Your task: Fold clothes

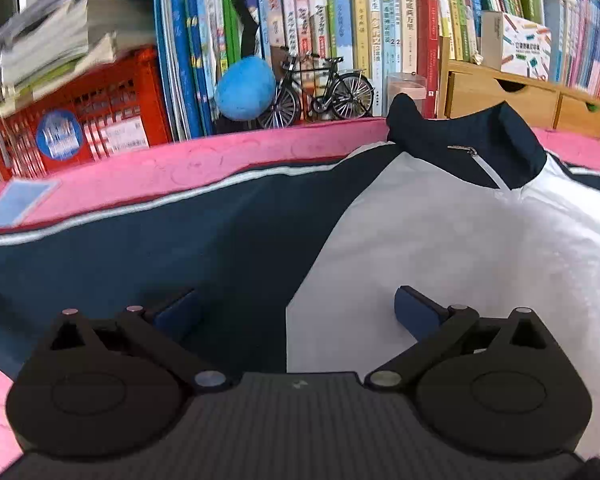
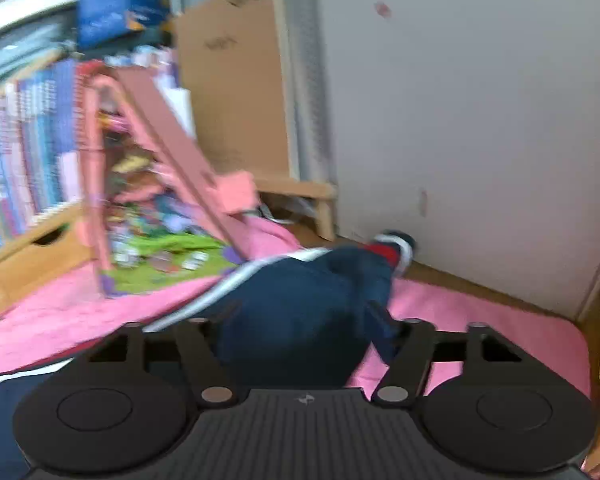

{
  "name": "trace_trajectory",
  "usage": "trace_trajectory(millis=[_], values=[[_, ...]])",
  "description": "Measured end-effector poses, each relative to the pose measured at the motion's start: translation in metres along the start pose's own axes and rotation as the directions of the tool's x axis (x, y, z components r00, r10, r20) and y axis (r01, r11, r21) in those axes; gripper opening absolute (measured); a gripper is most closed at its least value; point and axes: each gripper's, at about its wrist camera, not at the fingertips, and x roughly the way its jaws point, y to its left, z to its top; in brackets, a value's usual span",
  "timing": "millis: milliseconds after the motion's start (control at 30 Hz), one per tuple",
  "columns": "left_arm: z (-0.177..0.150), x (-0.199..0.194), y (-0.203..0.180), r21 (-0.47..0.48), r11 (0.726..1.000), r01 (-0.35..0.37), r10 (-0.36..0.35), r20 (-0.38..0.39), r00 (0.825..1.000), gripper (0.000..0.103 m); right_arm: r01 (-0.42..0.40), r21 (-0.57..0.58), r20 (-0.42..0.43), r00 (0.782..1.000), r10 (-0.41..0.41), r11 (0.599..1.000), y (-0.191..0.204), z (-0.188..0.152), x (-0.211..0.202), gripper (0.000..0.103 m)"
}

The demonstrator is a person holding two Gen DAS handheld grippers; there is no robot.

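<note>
A navy and white jacket (image 1: 440,240) lies spread on the pink mat (image 1: 172,168), its dark collar (image 1: 464,148) and zip toward the bookshelf. My left gripper (image 1: 296,308) hovers low over it, open, its blue pads (image 1: 416,312) set wide with nothing between them. One pad is over the navy sleeve (image 1: 140,248), the other over the white front. The right wrist view is blurred. There the other navy sleeve (image 2: 300,304) lies bunched, with its red and white cuff (image 2: 392,250) toward the wall. My right gripper (image 2: 304,320) stands open around that sleeve, and its fingertips are lost against the dark cloth.
Behind the mat stand a packed bookshelf (image 1: 340,32), a red crate (image 1: 92,120), a blue ball (image 1: 244,88), a model bicycle (image 1: 320,88) and wooden drawers (image 1: 512,96). On the right are a white wall (image 2: 480,120), a cardboard sheet (image 2: 232,80) and a leaning pink box (image 2: 168,132).
</note>
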Motion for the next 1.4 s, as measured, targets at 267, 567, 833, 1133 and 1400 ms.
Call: trace_trajectory(millis=[267, 567, 833, 1133, 1400], values=[[0.001, 0.002, 0.005, -0.03, 0.999, 0.023, -0.023, -0.007, 1.0, 0.103, 0.051, 0.136, -0.136, 0.99, -0.032, 0.989, -0.022, -0.011, 0.056, 0.089], [0.001, 0.002, 0.005, -0.03, 0.999, 0.022, -0.022, -0.007, 1.0, 0.103, -0.008, 0.105, -0.074, 0.997, 0.016, 0.994, 0.012, 0.002, 0.043, 0.01], [0.001, 0.002, 0.005, -0.03, 0.999, 0.021, -0.021, -0.006, 1.0, 0.103, -0.344, -0.265, 0.107, 0.918, 0.382, 0.901, 0.144, -0.004, -0.067, 0.009], [0.0, 0.0, 0.008, -0.035, 0.999, 0.032, -0.032, -0.003, 0.999, 0.103, -0.798, -0.493, -0.311, 0.534, 0.786, 0.346, 0.356, -0.123, -0.157, 0.009], [0.0, 0.0, 0.009, -0.039, 0.999, 0.033, -0.033, -0.001, 0.999, 0.103, -0.891, -0.406, -0.547, 0.414, 0.728, 0.202, 0.399, -0.203, -0.173, 0.014]])
